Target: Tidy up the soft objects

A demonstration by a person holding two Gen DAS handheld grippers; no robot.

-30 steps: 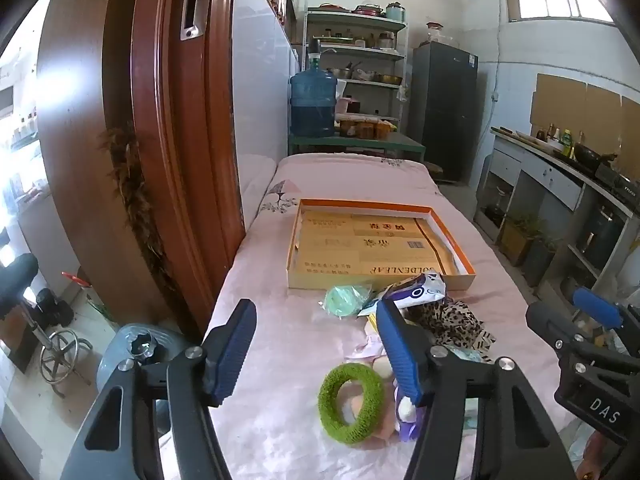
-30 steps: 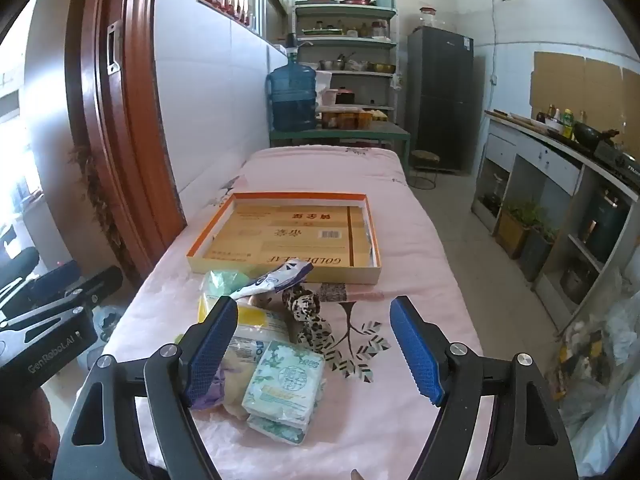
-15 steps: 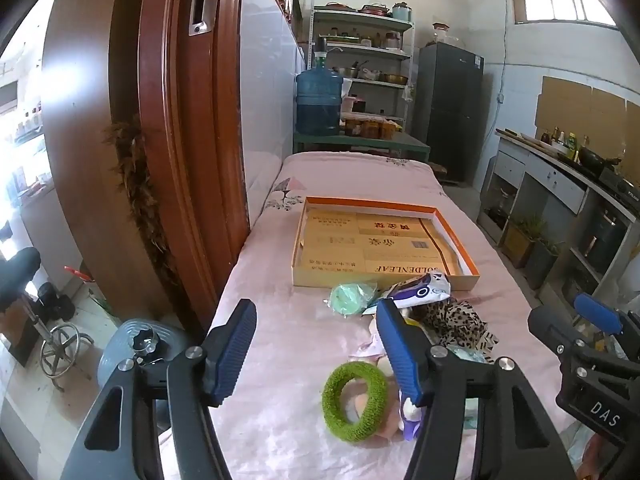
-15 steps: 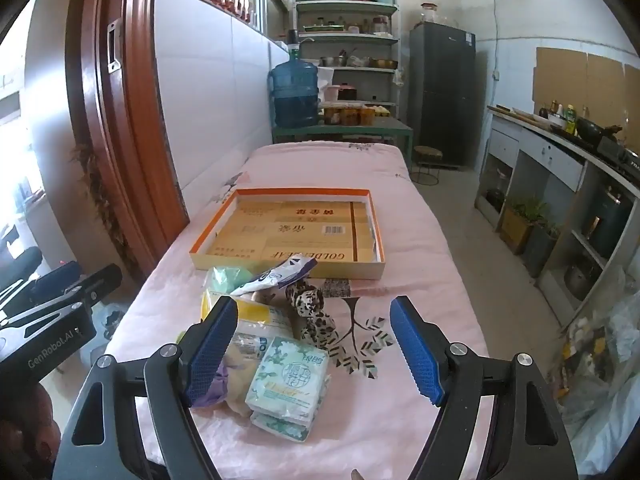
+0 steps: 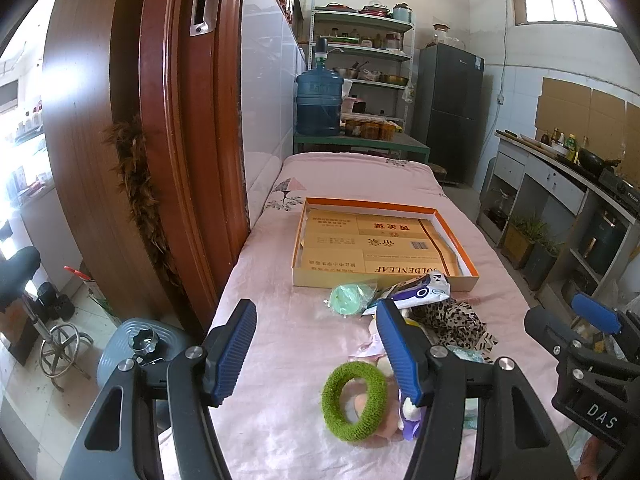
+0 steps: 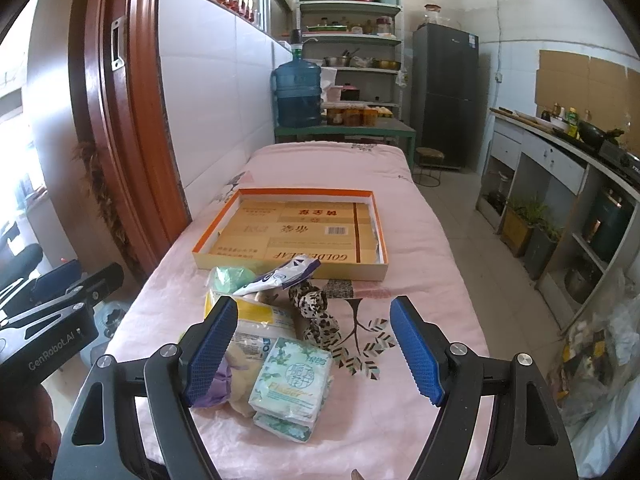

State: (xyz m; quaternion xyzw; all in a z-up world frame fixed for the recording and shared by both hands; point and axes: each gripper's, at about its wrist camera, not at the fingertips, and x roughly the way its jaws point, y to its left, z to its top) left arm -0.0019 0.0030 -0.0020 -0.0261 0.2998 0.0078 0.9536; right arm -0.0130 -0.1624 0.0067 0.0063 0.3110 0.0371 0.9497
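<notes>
A pile of soft things lies on the pink cloth near the table's front: a fuzzy green ring [image 5: 355, 400], a mint pouch [image 5: 349, 299], a blue-and-white packet [image 5: 418, 291], a leopard-print cloth [image 5: 452, 320] [image 6: 316, 312], a tissue pack [image 6: 292, 384] and a yellow-labelled pack [image 6: 260, 316]. An empty orange-rimmed cardboard tray [image 5: 384, 240] [image 6: 296, 232] lies behind them. My left gripper [image 5: 316, 344] is open above the cloth, left of the pile. My right gripper [image 6: 314, 348] is open and empty above the pile's right side.
A brown wooden door frame [image 5: 188, 140] stands at the table's left edge. A blue water jug [image 5: 319, 104], shelves and a dark fridge [image 5: 452, 112] stand behind the table. A kitchen counter [image 6: 568, 148] runs along the right. A grey bin [image 5: 132, 348] sits on the floor left.
Both grippers have drawn back and risen slightly, so the tray and pile sit a little farther off. Both stay open. Nothing on the table has moved.
</notes>
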